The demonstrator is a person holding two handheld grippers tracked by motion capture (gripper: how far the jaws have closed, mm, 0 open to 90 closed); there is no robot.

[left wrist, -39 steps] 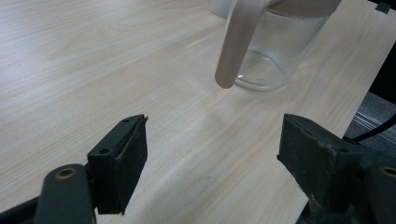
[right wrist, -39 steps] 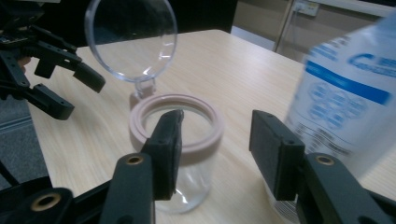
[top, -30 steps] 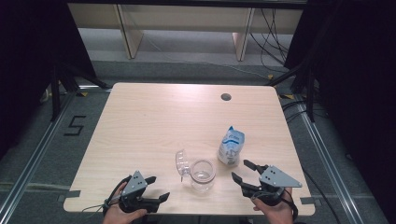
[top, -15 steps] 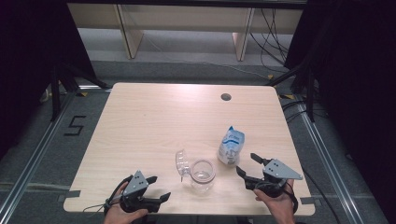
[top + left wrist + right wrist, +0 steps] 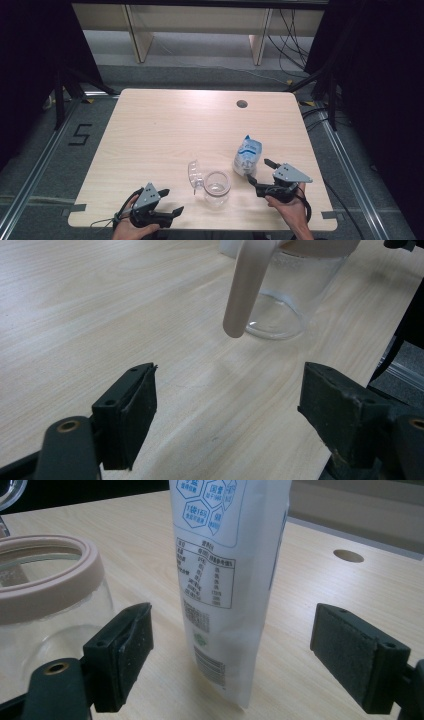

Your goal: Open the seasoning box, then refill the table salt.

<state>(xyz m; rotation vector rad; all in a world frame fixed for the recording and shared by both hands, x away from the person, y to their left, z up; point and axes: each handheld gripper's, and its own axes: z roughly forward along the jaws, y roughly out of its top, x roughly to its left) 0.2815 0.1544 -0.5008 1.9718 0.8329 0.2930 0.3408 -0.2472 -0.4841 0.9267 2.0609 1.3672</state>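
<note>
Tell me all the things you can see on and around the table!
Table: one, light wood, centre, round hole near its far edge.
Glass jar: one, clear with a pinkish rim, near front edge, open.
Jar lid: one, clear, hinged open at the jar's left.
Pouch: one, white with blue print, upright, right of the jar.
Shelf legs: two, pale wood, beyond the table.
Left gripper: one, black, front left, open.
Right gripper: one, black, front right, open, facing the pouch.
Hands: two, bottom edge.
</note>
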